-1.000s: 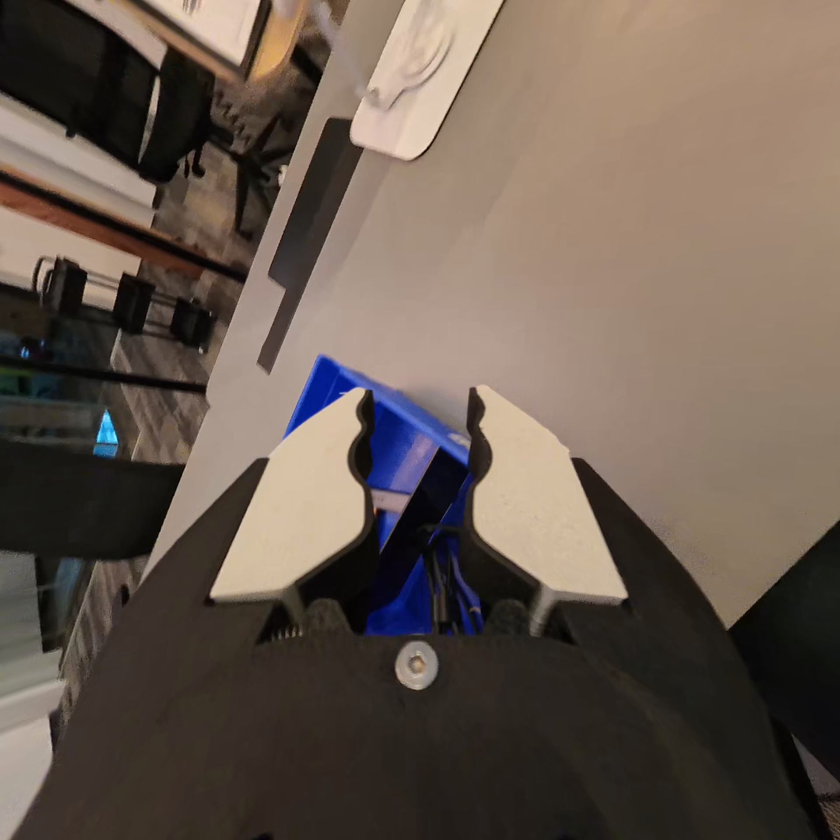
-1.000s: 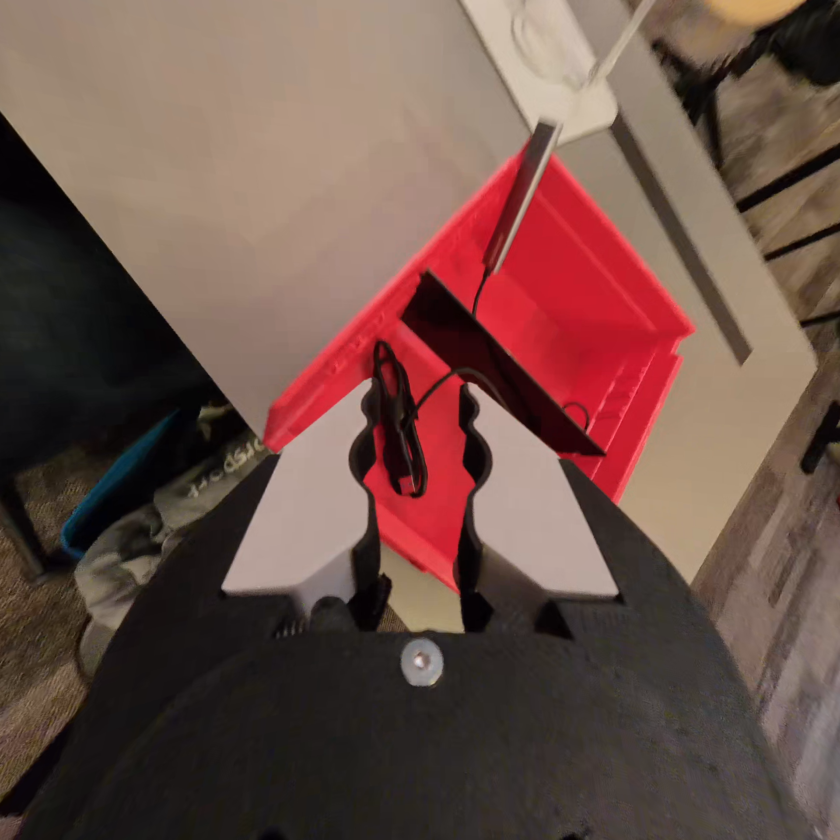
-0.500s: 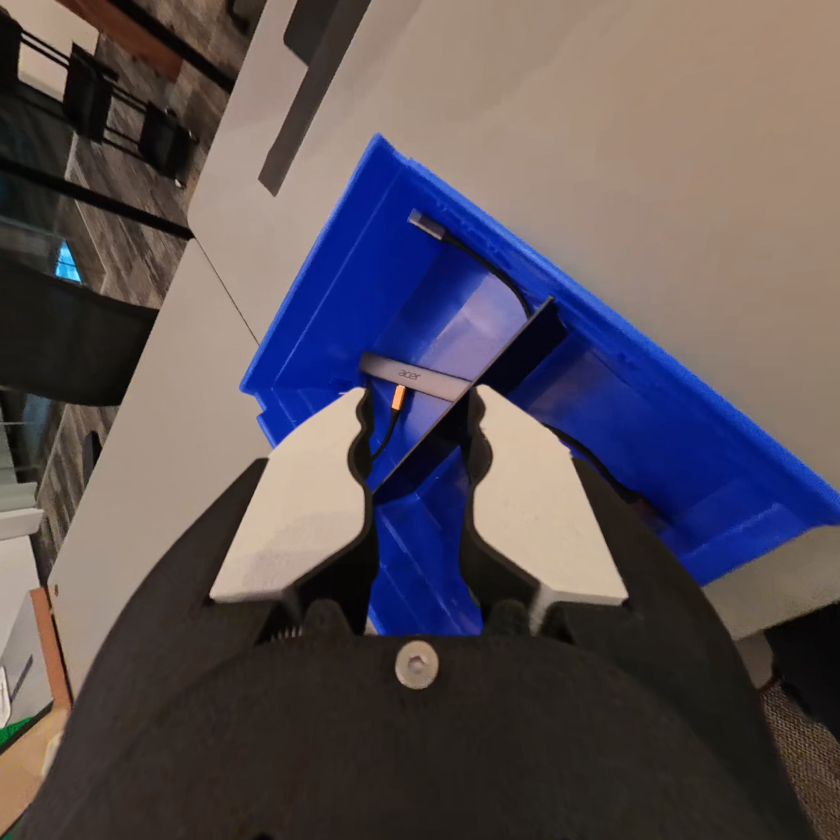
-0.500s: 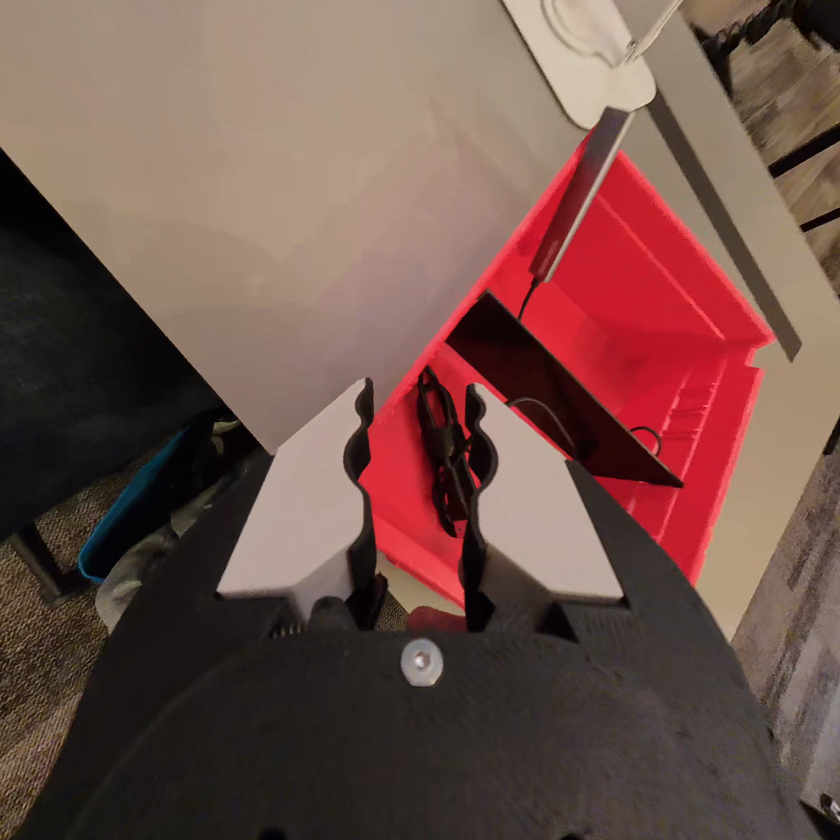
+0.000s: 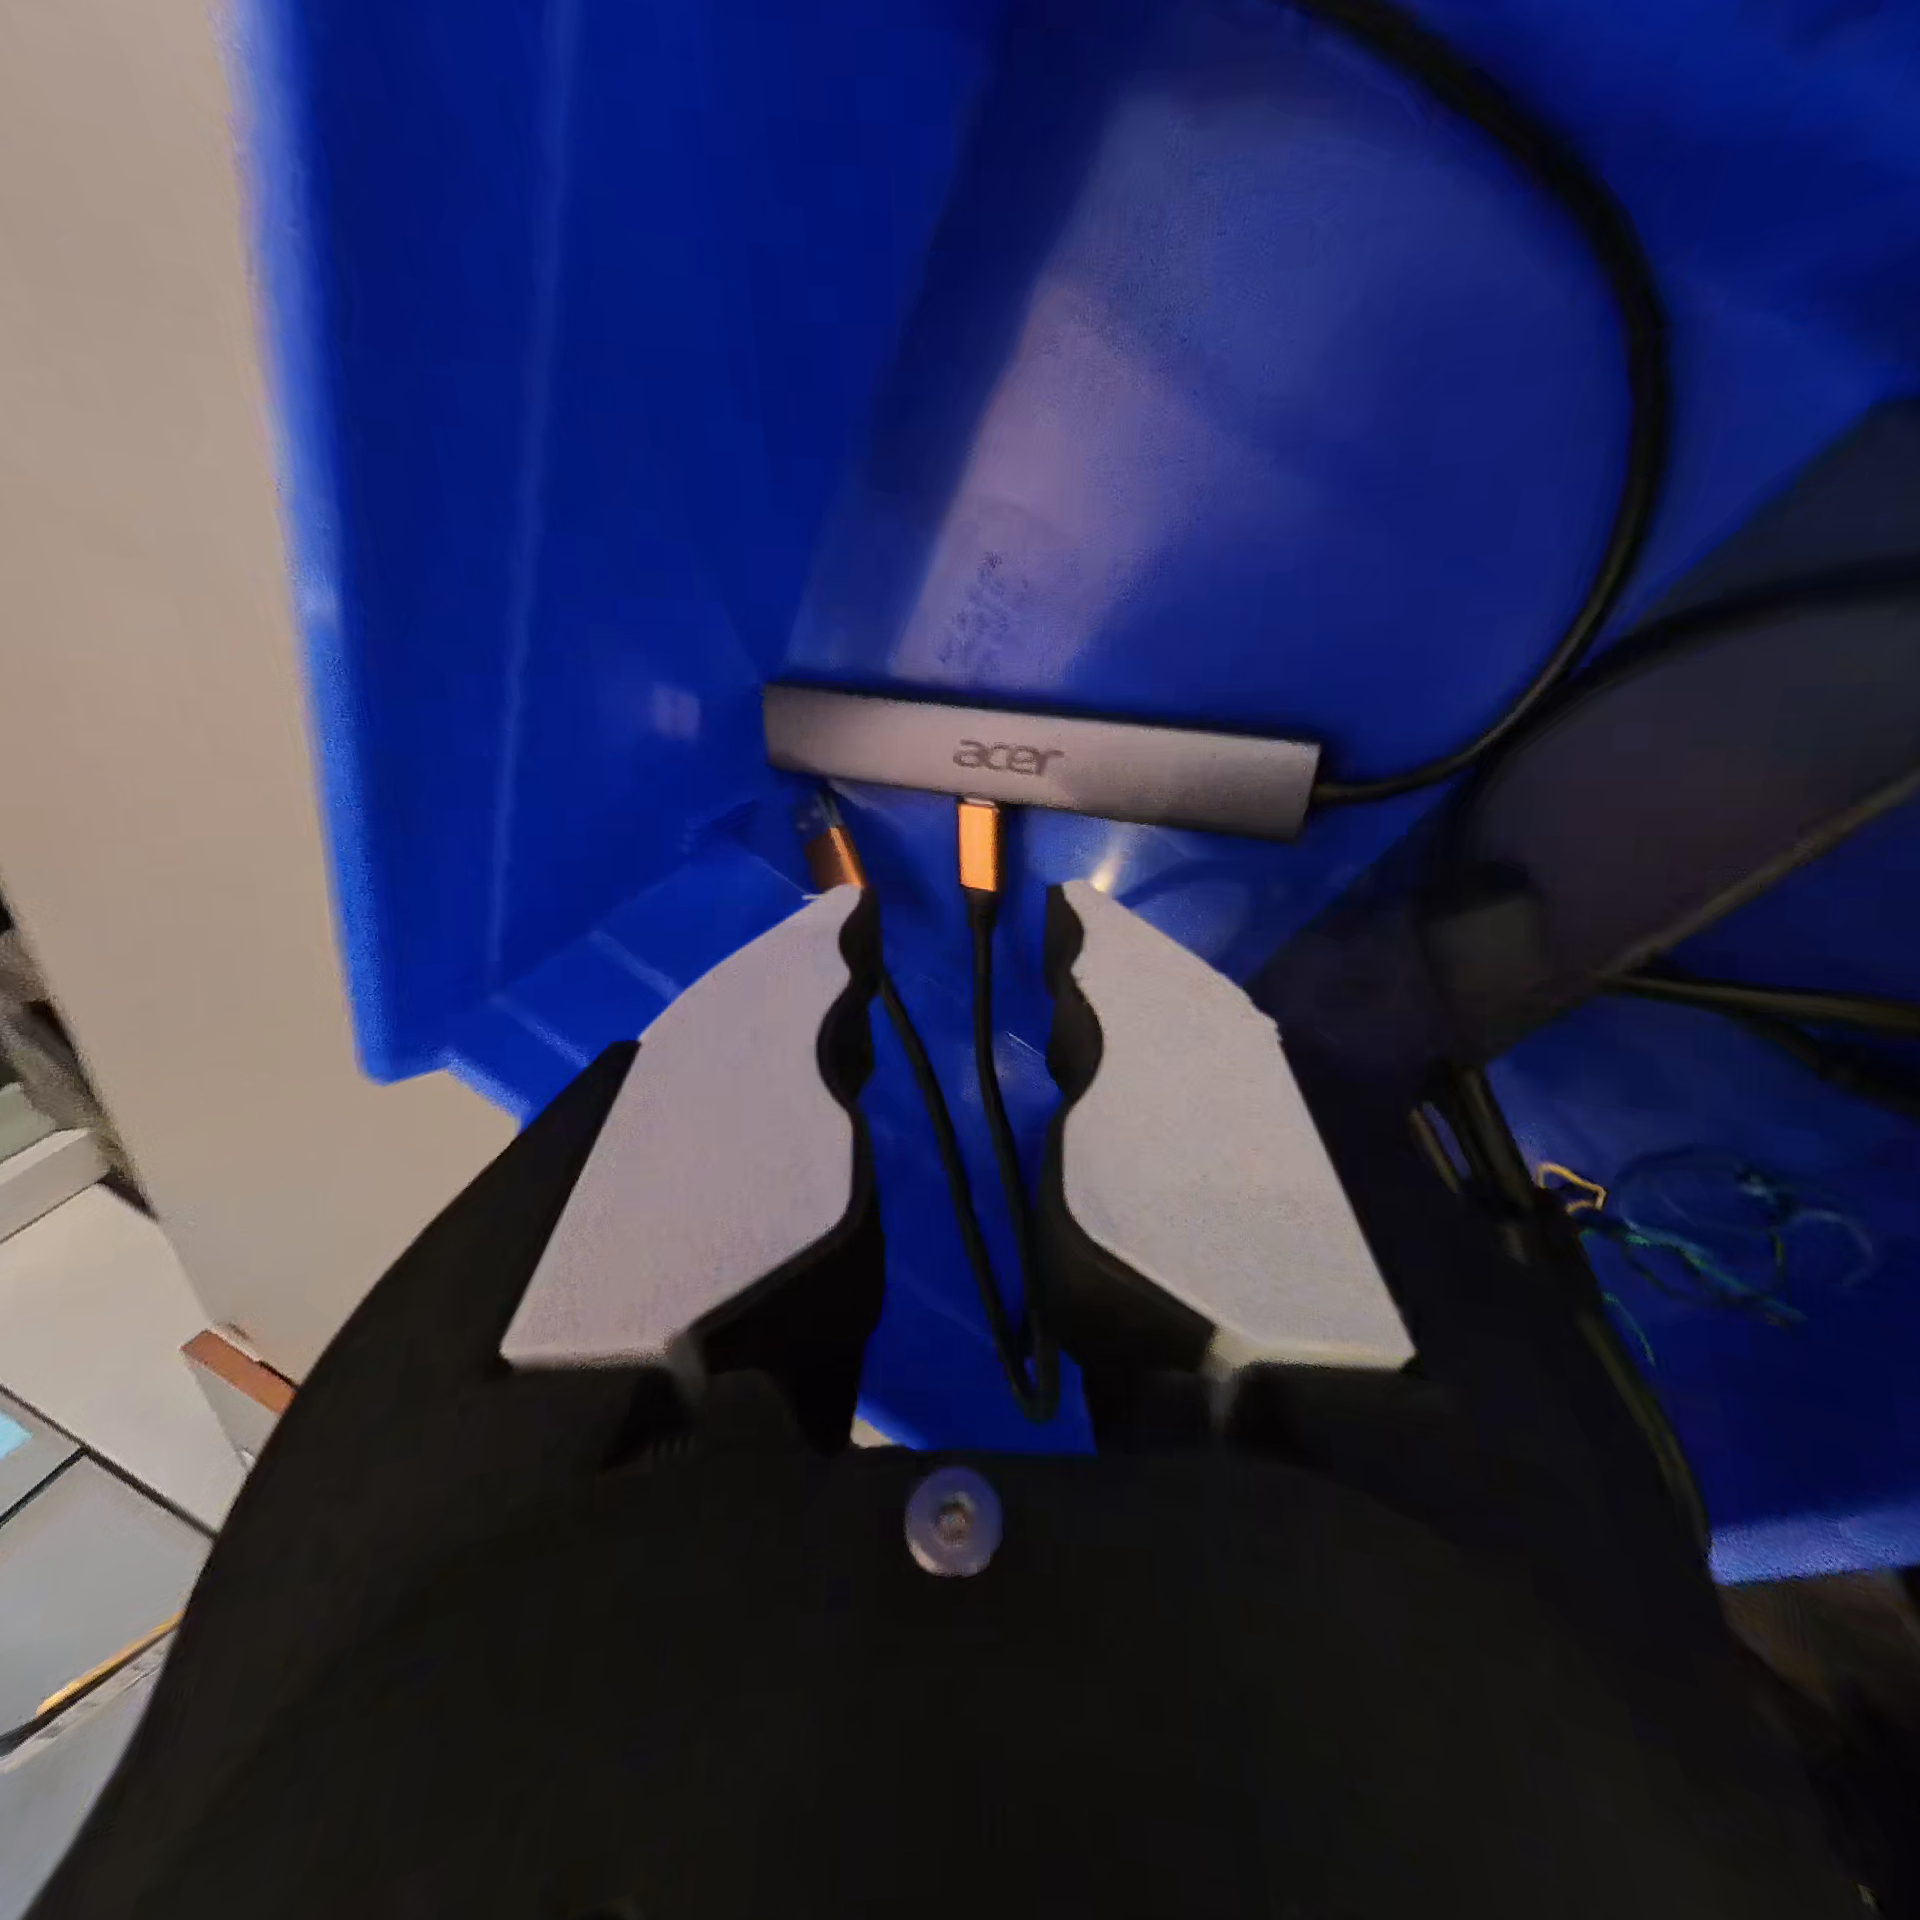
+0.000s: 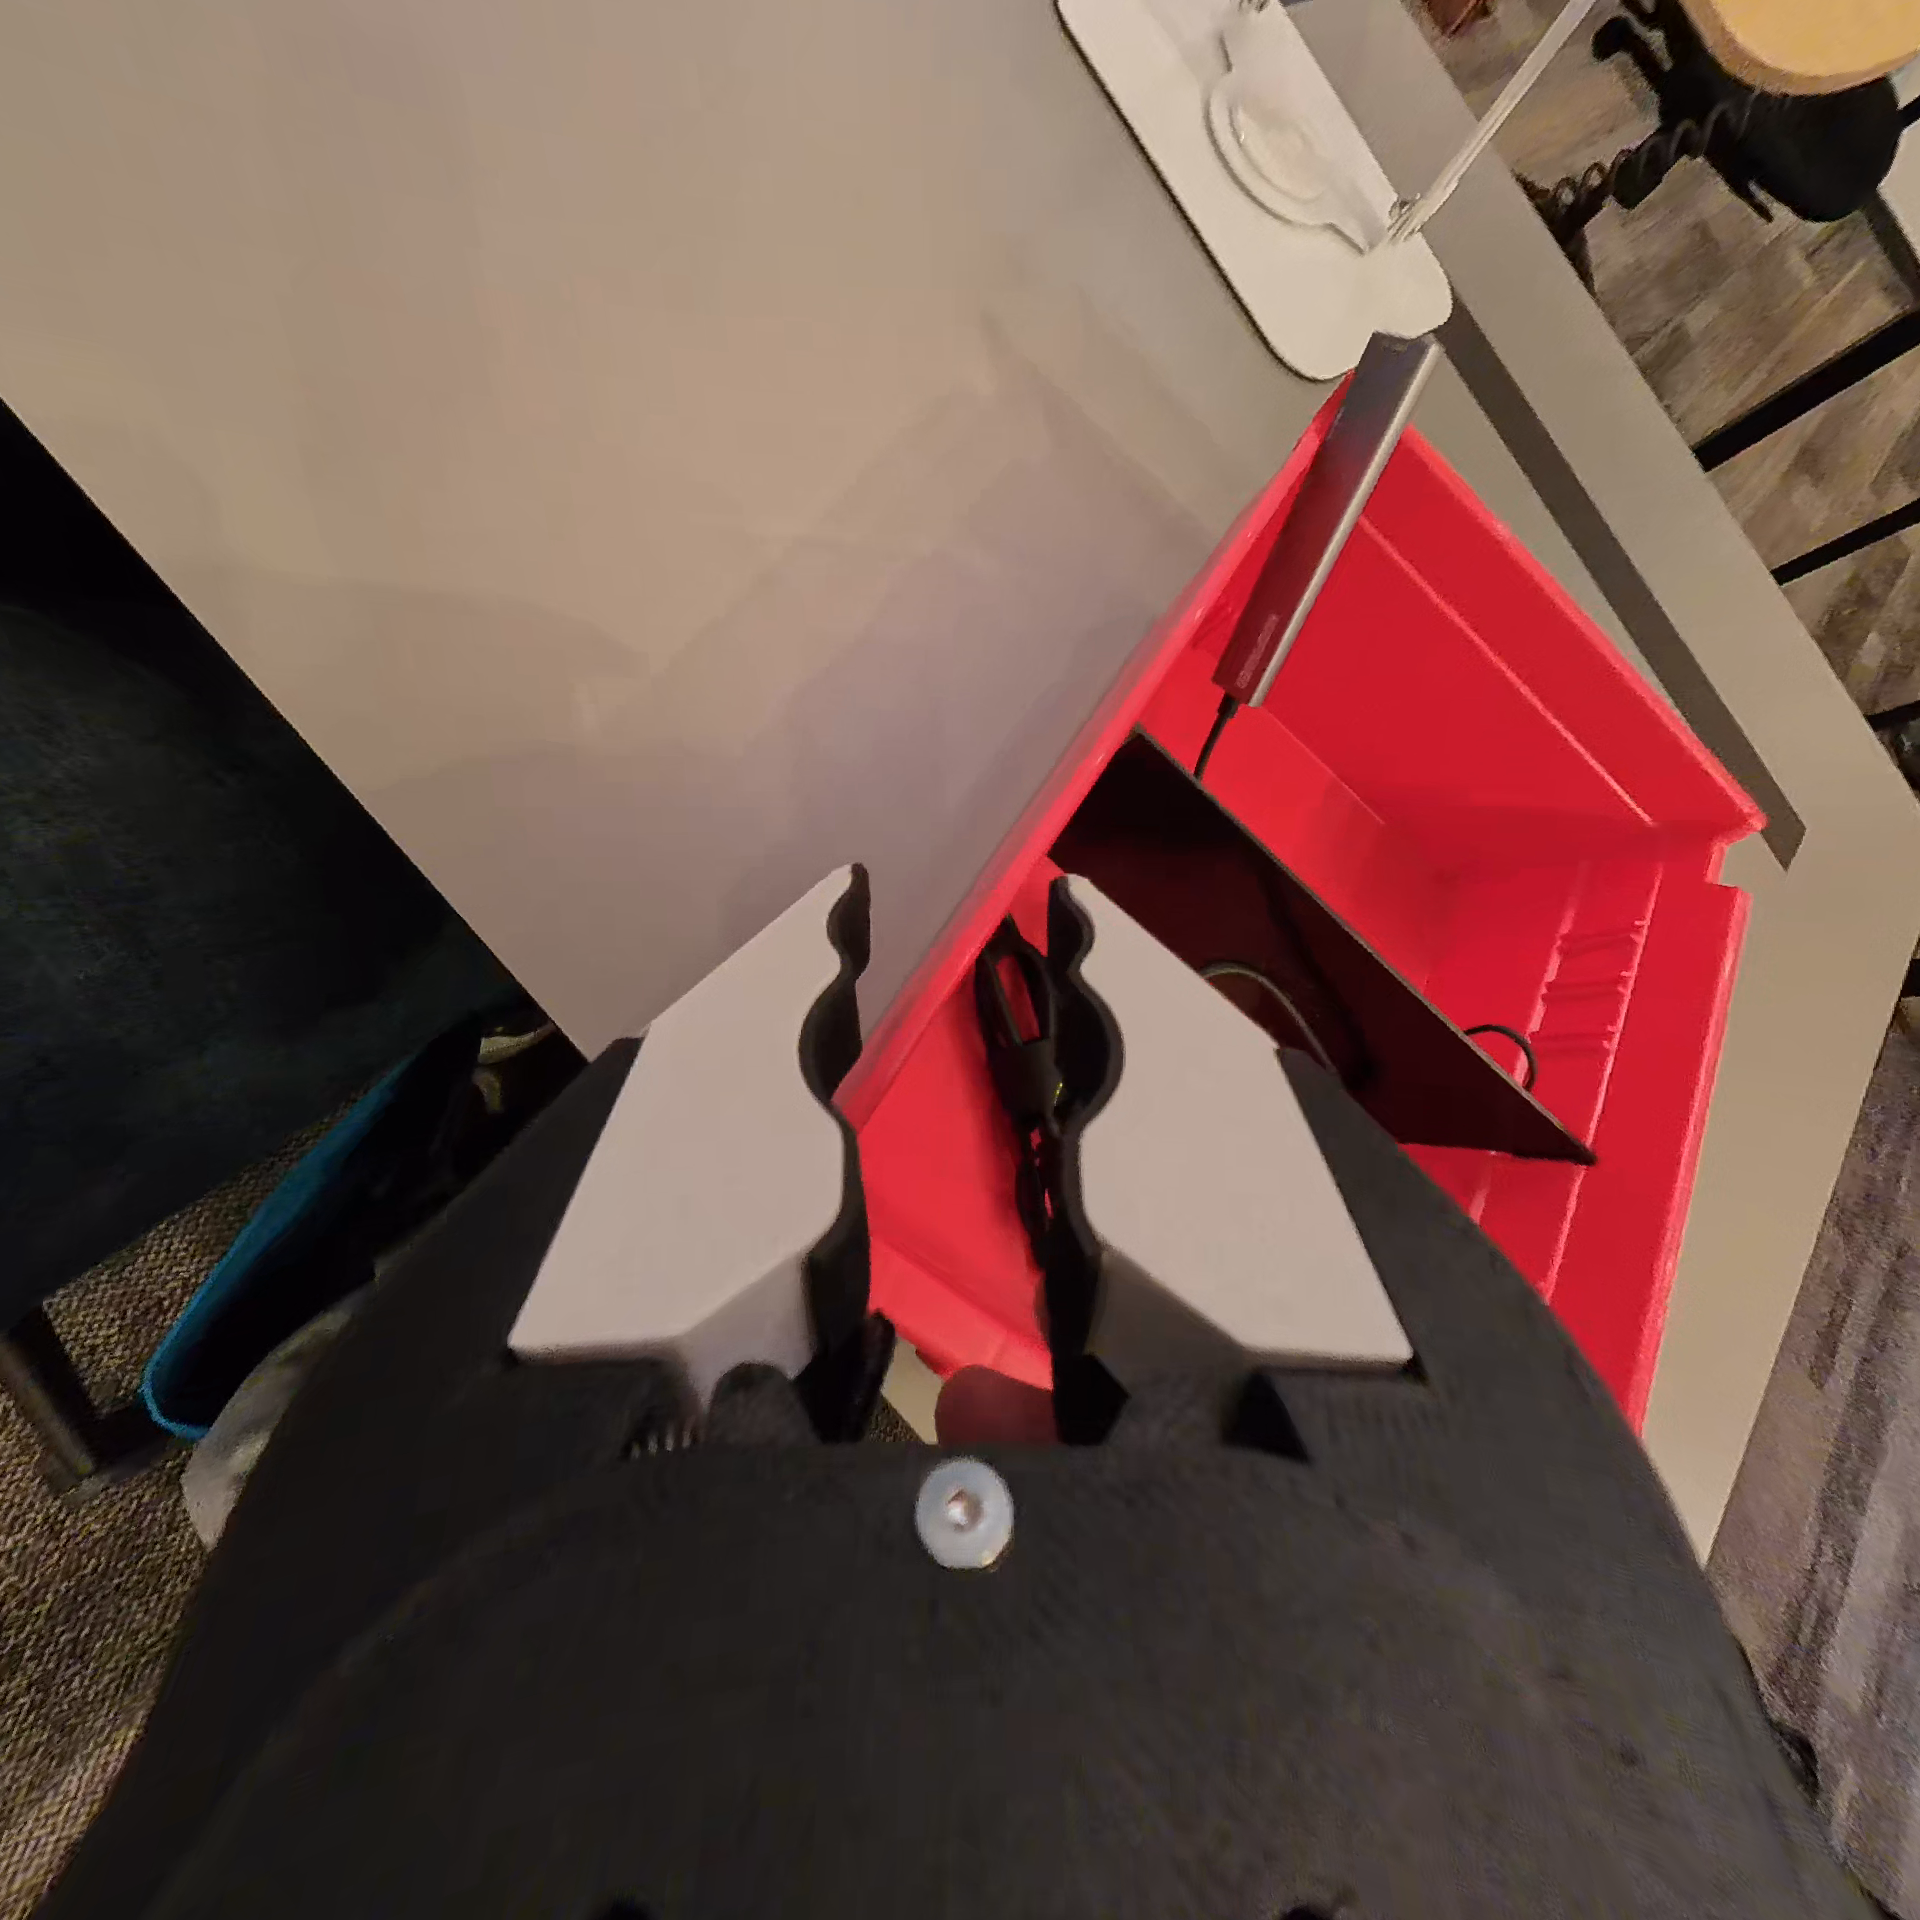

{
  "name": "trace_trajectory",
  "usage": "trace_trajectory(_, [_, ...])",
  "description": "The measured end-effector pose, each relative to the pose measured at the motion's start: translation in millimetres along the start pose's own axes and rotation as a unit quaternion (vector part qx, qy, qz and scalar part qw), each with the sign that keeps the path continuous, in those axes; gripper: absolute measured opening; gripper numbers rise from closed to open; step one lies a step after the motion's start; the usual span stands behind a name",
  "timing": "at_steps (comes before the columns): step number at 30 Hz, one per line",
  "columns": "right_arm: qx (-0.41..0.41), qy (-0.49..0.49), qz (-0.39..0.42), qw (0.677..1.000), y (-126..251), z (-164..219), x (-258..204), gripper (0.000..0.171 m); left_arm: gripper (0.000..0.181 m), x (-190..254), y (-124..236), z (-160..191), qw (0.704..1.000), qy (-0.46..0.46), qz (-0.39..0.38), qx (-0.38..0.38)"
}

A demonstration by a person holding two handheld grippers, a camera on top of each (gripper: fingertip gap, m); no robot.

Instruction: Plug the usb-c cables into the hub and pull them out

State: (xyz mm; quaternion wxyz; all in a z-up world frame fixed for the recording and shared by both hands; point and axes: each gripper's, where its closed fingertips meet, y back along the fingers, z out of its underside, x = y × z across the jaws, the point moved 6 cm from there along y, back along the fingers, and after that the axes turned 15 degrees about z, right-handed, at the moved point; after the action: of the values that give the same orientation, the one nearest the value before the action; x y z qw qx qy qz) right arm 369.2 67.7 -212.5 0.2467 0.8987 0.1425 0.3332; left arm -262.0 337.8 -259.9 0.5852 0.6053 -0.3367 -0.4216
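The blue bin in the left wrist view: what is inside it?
Inside the blue bin lie a grey hub, one orange-tipped cable plugged into it, and a second orange plug loose beside it. The left gripper hides the bin floor below.

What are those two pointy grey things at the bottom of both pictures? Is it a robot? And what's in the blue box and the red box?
It isn't a robot. A person holds a grabbing tool in each hand, and each tool carries a camera that looks out along its two grey jaws. One picture comes from the left gripper, the other from the right gripper.

Both grippers are open and hold nothing.

The left one points into a blue bin. Inside lies a grey hub. One orange-tipped cable is plugged into it. A second orange plug lies loose beside it.

The right one looks down at a red bin on a grey table. A black divider splits the bin. A coiled black cable lies in the near part, and another grey hub leans on the rim.
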Motion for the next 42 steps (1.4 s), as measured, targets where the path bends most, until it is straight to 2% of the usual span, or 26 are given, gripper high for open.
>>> trace_trajectory(6, [0.001,-0.011,-0.002,1.000,-3.7,-0.6,-0.6,0.031,0.031,-8.4,-31.8,4.8,0.994,-0.009,0.067,-0.080])
trace_trajectory(8, [-0.001,-0.009,-0.007,1.000,-6.4,0.3,-4.4,0.030,0.023,-13.3,-32.4,1.0,0.995,-0.016,0.058,-0.078])
trace_trajectory(11, [0.007,-0.011,-0.011,1.000,-6.8,-2.6,-6.8,0.029,0.024,-13.2,-43.6,1.5,0.991,-0.019,0.081,-0.100])
trace_trajectory(13, [0.005,-0.010,-0.007,1.000,-7.3,-3.2,-6.2,0.029,0.013,-16.1,-49.3,4.0,0.989,-0.022,0.081,-0.123])
trace_trajectory(22, [0.020,-0.022,-0.018,0.999,-13.8,-10.2,-13.8,0.025,0.012,-15.7,-46.0,4.8,0.992,-0.029,0.062,-0.104])
trace_trajectory(28, [0.049,-0.035,0.001,0.998,-6.6,-21.7,-7.1,0.027,0.013,-12.3,-27.5,8.2,0.997,-0.033,0.031,-0.060])
trace_trajectory(34, [0.098,-0.028,0.037,0.994,5.0,-45.1,-2.7,0.025,0.013,-9.2,8.1,10.2,0.999,-0.032,-0.025,0.012])
trace_trajectory(42, [0.173,0.026,0.020,0.984,10.6,-92.9,-29.7,0.023,0.012,2.5,59.8,12.3,0.991,-0.045,-0.109,0.061])
